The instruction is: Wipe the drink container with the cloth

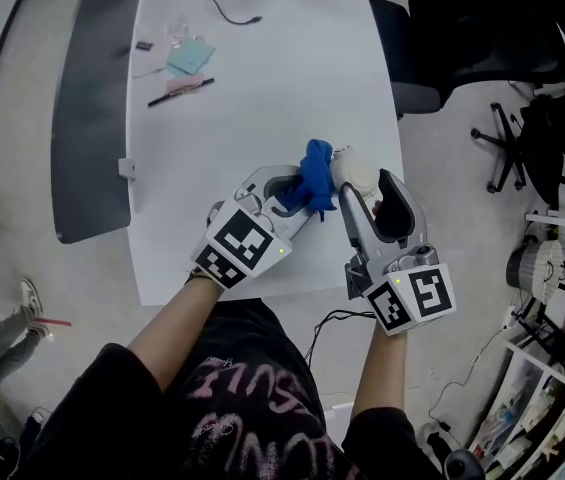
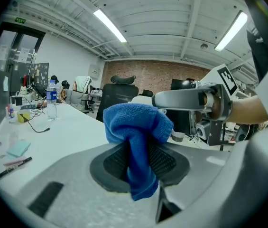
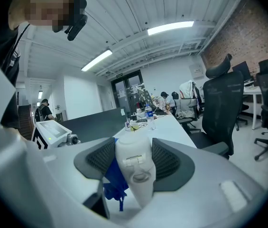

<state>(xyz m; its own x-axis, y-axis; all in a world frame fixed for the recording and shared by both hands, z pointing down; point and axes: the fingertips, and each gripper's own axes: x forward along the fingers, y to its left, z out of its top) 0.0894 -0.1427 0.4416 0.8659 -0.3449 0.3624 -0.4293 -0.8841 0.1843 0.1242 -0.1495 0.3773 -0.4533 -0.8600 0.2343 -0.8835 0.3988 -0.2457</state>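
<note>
**Wipe in hand: cloth meets container over the near desk edge**

- Left gripper (image 2: 138,161): clenched on the blue terry cloth (image 2: 136,127). You have it pinched at mid-fold, with a bunched head standing beyond the jaws and a tail hanging near side.
- Right gripper (image 3: 134,164): grasping the white drink container (image 3: 134,167) across its body, both pads hard against its sides.
- Position: both items are held aloft above the near right part of the white desk (image 1: 262,88), not resting on it. The cloth lies just left of the container, and its bunched head appears to touch the container's left flank.
- Step, as judged: the wiping stroke itself, at or just after contact.
- Next move calls for: keep your right grip steady, then draw the cloth head along the container wall with light pressure. Turn the container to bring unwiped faces round, as the pads cover two sides.
</note>
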